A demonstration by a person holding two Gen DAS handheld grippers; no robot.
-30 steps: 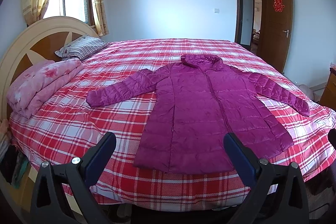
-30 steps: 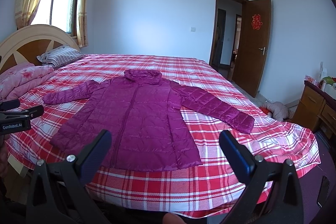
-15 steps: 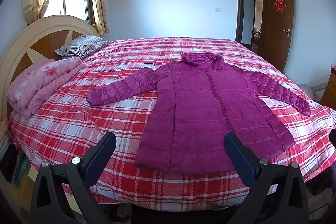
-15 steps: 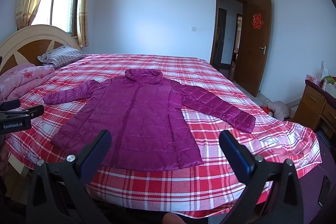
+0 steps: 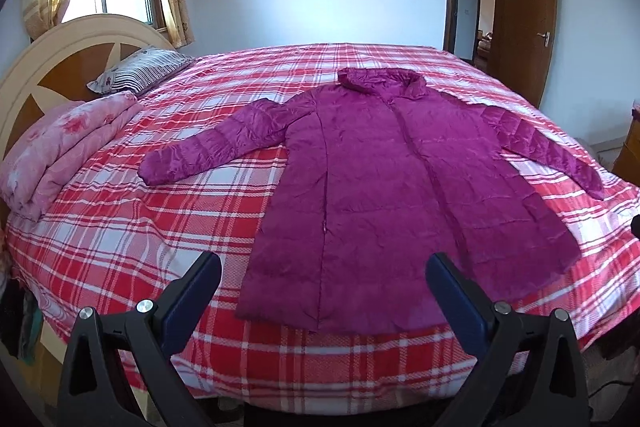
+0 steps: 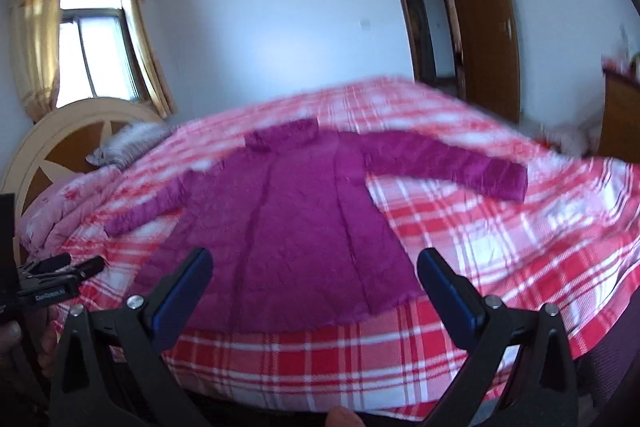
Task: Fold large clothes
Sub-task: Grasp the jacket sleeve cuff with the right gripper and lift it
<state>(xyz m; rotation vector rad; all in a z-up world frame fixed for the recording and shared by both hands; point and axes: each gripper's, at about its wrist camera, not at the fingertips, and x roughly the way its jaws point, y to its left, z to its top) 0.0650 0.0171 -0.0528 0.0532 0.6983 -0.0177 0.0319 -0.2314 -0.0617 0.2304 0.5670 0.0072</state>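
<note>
Across the bed with its red plaid sheet lies the coat, a long purple padded one, spread flat on its back with the collar toward the far wall and the hem near the close edge. Both sleeves reach out to the sides, apart from the body, and the front is closed down the middle. By the headboard at the left sit a striped pillow and a folded pink quilt, well clear of the coat. The left claw hangs just off the near edge of the bed, its blue-padded jaws spread wide and empty, framing the coat's hem without touching it. The right claw hangs likewise released, with nothing between its jaws, facing the coat from further right; its view is blurred. At the left edge of that view the left claw shows side-on near the bed's corner. A brown door stands open at the far right.
</note>
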